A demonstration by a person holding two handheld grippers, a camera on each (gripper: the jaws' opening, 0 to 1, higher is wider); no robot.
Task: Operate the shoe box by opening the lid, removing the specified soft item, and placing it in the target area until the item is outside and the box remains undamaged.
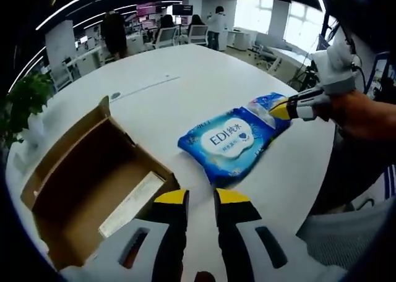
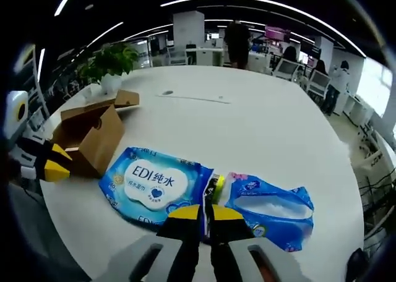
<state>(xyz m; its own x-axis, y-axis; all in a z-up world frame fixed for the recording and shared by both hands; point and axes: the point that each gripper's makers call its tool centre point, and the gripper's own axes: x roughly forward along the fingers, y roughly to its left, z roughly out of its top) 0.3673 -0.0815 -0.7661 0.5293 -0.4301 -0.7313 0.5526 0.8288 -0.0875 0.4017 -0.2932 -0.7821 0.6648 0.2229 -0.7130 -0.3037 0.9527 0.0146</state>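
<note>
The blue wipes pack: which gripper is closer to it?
Right. The right gripper pinches the wipes pack at its edge; the left gripper hangs just short of it, by the box.

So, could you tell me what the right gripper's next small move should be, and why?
Probably open the right gripper and back away: the blue wipes pack already lies flat on the white table, outside the open cardboard box, yet the jaws look pinched on its edge.

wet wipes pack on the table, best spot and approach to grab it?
Take the wet wipes pack by a thin end seam, coming in low along the white table. It lies flat and soft, so the broad face gives the jaws nothing to pinch. The right gripper already sits closed at one edge, away from the cardboard box.
</note>
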